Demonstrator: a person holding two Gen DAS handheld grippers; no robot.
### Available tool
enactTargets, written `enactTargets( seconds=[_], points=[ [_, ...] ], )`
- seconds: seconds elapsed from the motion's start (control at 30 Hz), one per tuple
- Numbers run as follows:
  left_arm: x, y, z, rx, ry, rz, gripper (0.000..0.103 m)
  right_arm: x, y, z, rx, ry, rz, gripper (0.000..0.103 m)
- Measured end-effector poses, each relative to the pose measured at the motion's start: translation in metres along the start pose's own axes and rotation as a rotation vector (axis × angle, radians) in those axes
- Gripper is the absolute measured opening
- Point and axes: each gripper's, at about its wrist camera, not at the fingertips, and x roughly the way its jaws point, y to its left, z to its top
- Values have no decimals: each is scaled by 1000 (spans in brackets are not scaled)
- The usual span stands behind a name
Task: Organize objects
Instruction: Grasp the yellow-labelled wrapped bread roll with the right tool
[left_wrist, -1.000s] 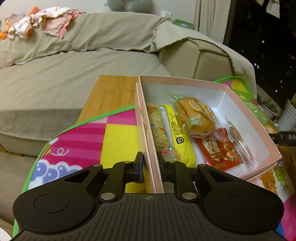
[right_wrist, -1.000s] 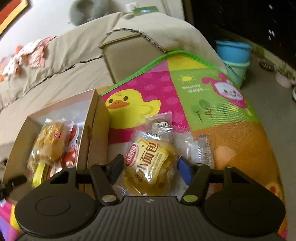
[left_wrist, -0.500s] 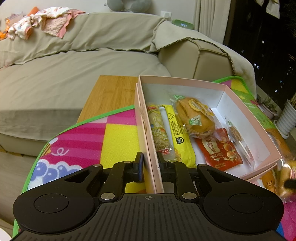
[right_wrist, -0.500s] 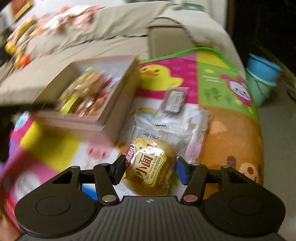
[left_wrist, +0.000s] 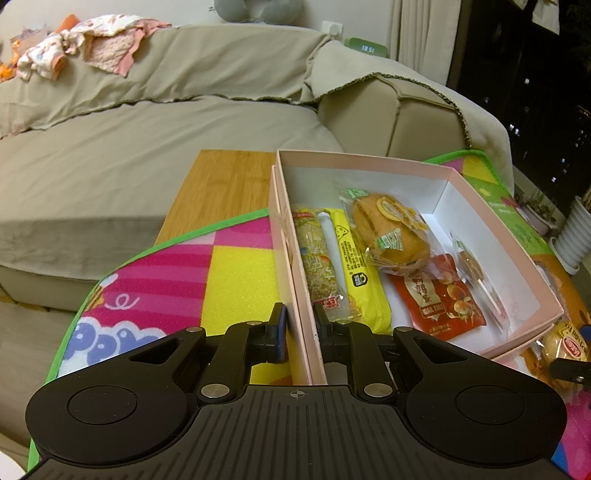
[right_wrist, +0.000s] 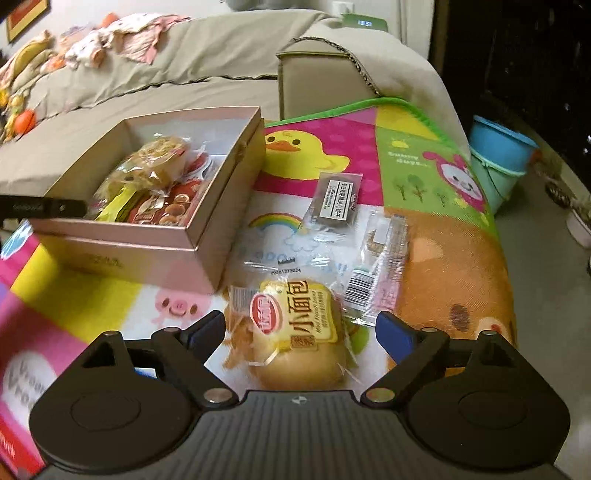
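Item: pink box (left_wrist: 480, 206), open-topped, on a colourful play mat (left_wrist: 229, 280) spread over a wooden desk (left_wrist: 221, 184), sofa (left_wrist: 129, 155) behind.

Contents of box, left wrist view: a grain bar (left_wrist: 317, 258) along the 9 o'clock wall; a yellow packet (left_wrist: 356, 269) just beside it; a wrapped bun (left_wrist: 388, 232) toward 12 o'clock, overlapping a red quail-egg packet (left_wrist: 441, 299); a small clear packet (left_wrist: 469, 262) along the 3 o'clock wall.

Left gripper (left_wrist: 301, 325): jaws were closed on the box's near-left wall, one finger outside, one inside.

Right gripper (right_wrist: 301, 328): jaws were opening, standing wide; a wrapped small bread (right_wrist: 299, 332) lay on the mat between them, neither pad pressing on it. It lay outside the box, off the near-right corner.

Loose on the mat, right wrist view: a dark snack in a clear sachet (right_wrist: 334, 201) at 12 o'clock of the bread; a long clear packet (right_wrist: 380, 266) at 1 o'clock.

Beyond the mat, 2 o'clock: blue buckets (right_wrist: 502, 155) on the floor.
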Motion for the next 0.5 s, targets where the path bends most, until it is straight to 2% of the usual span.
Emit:
enactTargets(
  seconds=[0.07, 0.23, 0.37, 0.5],
  points=[
    [0, 0, 0, 0, 0, 0, 17, 3, 7, 0, -36, 17, -7, 67],
    [0, 0, 0, -1, -1, -1, 17, -9, 18, -5, -101, 60, -7, 56],
    [0, 0, 0, -1, 0, 0, 17, -31, 16, -12, -105, 102, 56, 54],
    [0, 0, 0, -1, 0, 0, 17, -65, 24, -8, -137, 58, 78, 53]
  ],
)
